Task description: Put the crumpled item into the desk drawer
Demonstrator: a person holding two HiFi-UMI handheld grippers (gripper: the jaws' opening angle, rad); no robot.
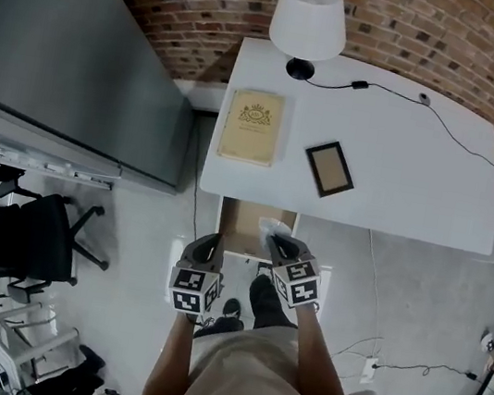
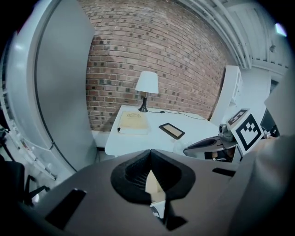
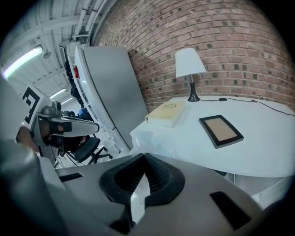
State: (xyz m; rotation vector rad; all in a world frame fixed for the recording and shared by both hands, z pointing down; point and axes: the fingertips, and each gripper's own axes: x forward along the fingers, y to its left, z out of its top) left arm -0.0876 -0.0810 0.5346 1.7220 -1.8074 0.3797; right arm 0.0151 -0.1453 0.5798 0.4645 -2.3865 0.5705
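The crumpled item (image 1: 271,227) is a wad of pale clear plastic. It hangs at the tip of my right gripper (image 1: 280,239), over the open desk drawer (image 1: 241,220) with its brown bottom. In the right gripper view, the jaws of the right gripper (image 3: 144,156) are shut and the plastic (image 3: 154,138) bunches just beyond their tips. My left gripper (image 1: 212,237) is at the drawer's near left corner, and its jaws (image 2: 150,152) are shut with nothing held. The left gripper view also catches the right gripper (image 2: 208,143) to its right.
The white desk (image 1: 401,171) carries a lamp (image 1: 308,24) with its cable, a tan book (image 1: 252,126) and a black picture frame (image 1: 330,168). A grey panel (image 1: 84,52) and an office chair (image 1: 15,238) are at the left. A person's legs and shoes are below the drawer.
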